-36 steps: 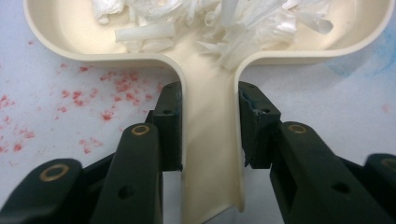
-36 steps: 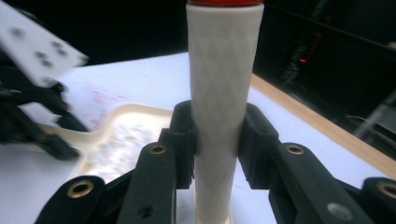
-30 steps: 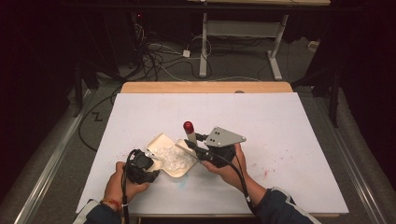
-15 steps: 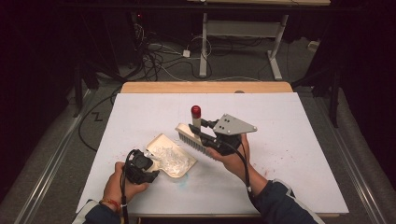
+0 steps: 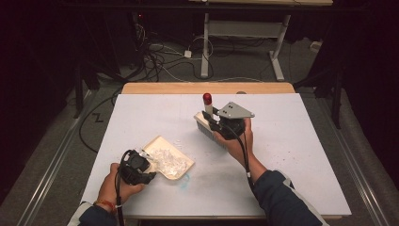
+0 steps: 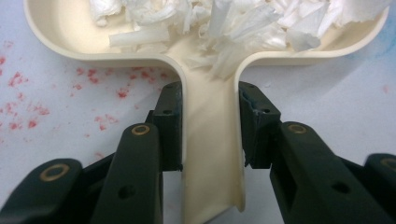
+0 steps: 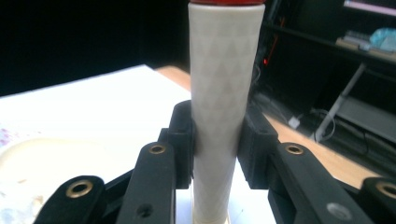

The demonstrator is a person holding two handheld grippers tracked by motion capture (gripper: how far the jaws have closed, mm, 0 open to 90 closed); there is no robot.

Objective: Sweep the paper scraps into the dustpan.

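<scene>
Jaws, both sets closed: my left gripper clamps the dustpan by its handle, flat on the table; my right gripper clamps the brush by its handle, raised beyond the pan. Paper scraps look light and loose, so I judge tilting would spill them.

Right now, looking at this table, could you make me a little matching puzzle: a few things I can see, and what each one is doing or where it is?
Things:
1. dustpan
2. brush
3. paper scraps
4. right gripper

States:
A. heaped inside the pan
B. lies on the table, its handle clamped by the left gripper
C. has a red-tipped handle
D. shut on a pale handle, over the table's middle

Pairs: 1-B, 2-C, 3-A, 4-D
</scene>
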